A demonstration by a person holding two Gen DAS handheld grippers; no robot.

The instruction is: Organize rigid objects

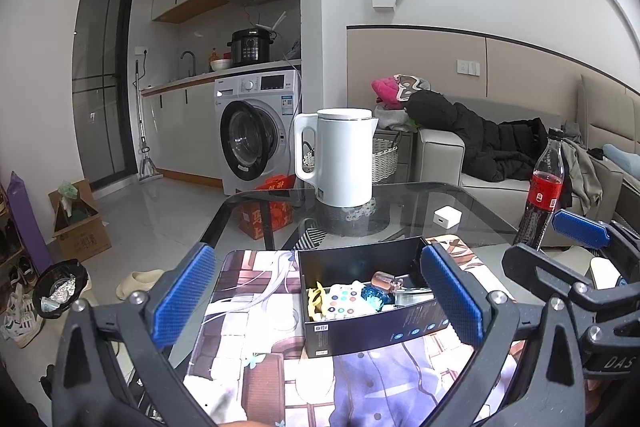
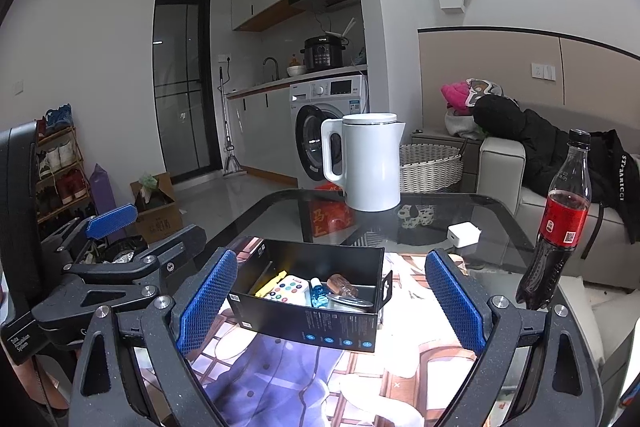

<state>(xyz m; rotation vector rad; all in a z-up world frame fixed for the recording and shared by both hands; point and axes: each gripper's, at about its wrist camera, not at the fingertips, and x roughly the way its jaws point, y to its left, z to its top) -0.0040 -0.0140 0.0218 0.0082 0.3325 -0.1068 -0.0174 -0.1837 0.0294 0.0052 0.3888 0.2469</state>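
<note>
Both grippers, left [image 1: 320, 301] and right [image 2: 328, 301], are spread wide and hold nothing. The black box [image 2: 308, 323] sits at 12 o'clock, holding small things, maybe all sorted. Next, only the white plug [image 2: 464, 235] at 1 o'clock looks left to grab.

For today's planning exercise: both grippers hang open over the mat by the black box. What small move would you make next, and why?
Probably reach the right gripper toward the white charger. It lies loose on the glass table beyond the black box, which already holds small items, and both grippers are empty.
</note>
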